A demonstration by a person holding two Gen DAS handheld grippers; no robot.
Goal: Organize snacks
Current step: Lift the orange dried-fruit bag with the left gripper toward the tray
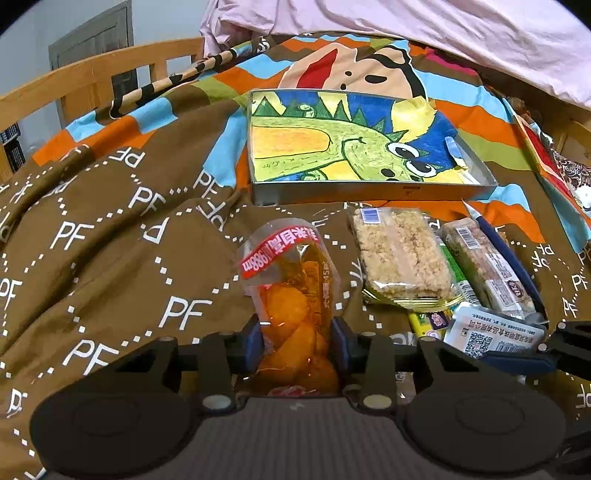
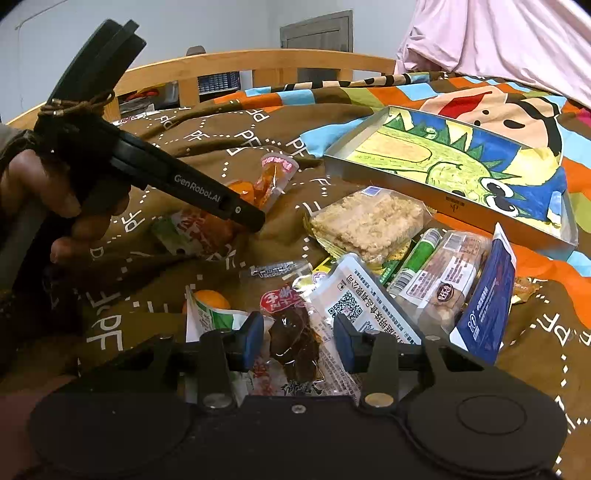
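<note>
My left gripper (image 1: 297, 347) is shut on a clear packet of orange snack (image 1: 291, 291) with a red label, held above the brown blanket; it also shows in the right wrist view (image 2: 269, 177). A shallow tin box (image 1: 369, 192) with a dinosaur drawing inside lies ahead; it also shows in the right wrist view (image 2: 439, 199). My right gripper (image 2: 299, 343) is open over a pile of snacks, with a dark dried-meat packet (image 2: 295, 339) between its fingers. A rice-crisp bar (image 1: 399, 254) lies at the right.
More snack packets lie in the pile: a white QR-code packet (image 2: 354, 306), a green tube (image 2: 417, 258), a nut bar (image 2: 447, 273), a blue packet (image 2: 487, 306). A wooden bed rail (image 2: 258, 66) and pink bedding (image 1: 406, 22) stand behind.
</note>
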